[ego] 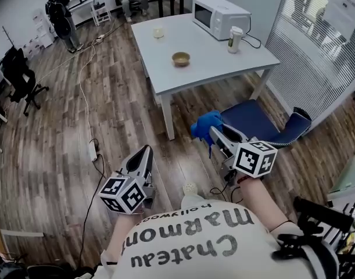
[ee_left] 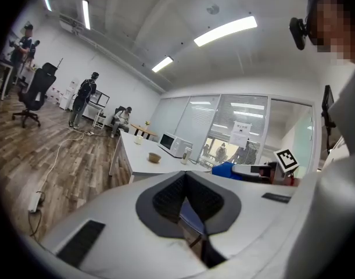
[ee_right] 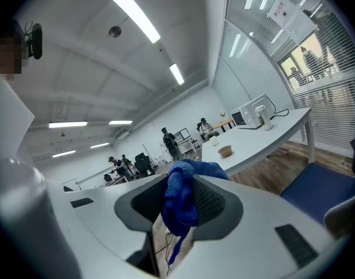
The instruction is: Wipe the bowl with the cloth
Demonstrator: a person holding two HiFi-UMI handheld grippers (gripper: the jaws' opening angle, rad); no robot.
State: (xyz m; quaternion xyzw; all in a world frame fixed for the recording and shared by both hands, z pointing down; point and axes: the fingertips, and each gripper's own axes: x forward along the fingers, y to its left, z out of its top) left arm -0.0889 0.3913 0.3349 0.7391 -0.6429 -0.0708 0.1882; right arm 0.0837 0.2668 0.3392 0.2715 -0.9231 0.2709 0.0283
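Stretching away ahead of both claws is the wooden floor point(ego: 61, 127); on it stands the pale bench point(ego: 223, 63), well ahead of the right claw point(ego: 213, 133) and ahead and to the right of the left claw point(ego: 146, 151); a blue chair point(ego: 255, 121) sits low, just to the right of the right claw, near the bench's closer edge; a white microwave point(ego: 221, 17) stands at the bench's far end, far beyond the right claw; the left claw is level and empty, its jaws pressed together with nothing between them, as the left gripper view shows point(ee_left: 186, 176); the right claw is clamped on the cloth point(ego: 205, 125), a bunched blue cloth that sticks out past the jaw tips in the head view; in the right gripper view the cloth point(ee_right: 183, 199) fills the gap between the pads and a strand hangs below; the bowl point(ego: 180, 58), small and tan, rests upright near the middle of the bench, well apart from both claws and straight ahead of the right one point(ee_right: 225, 151); a lidded cup point(ego: 235, 39) stands just beside the microwave, to the right of the bowl.
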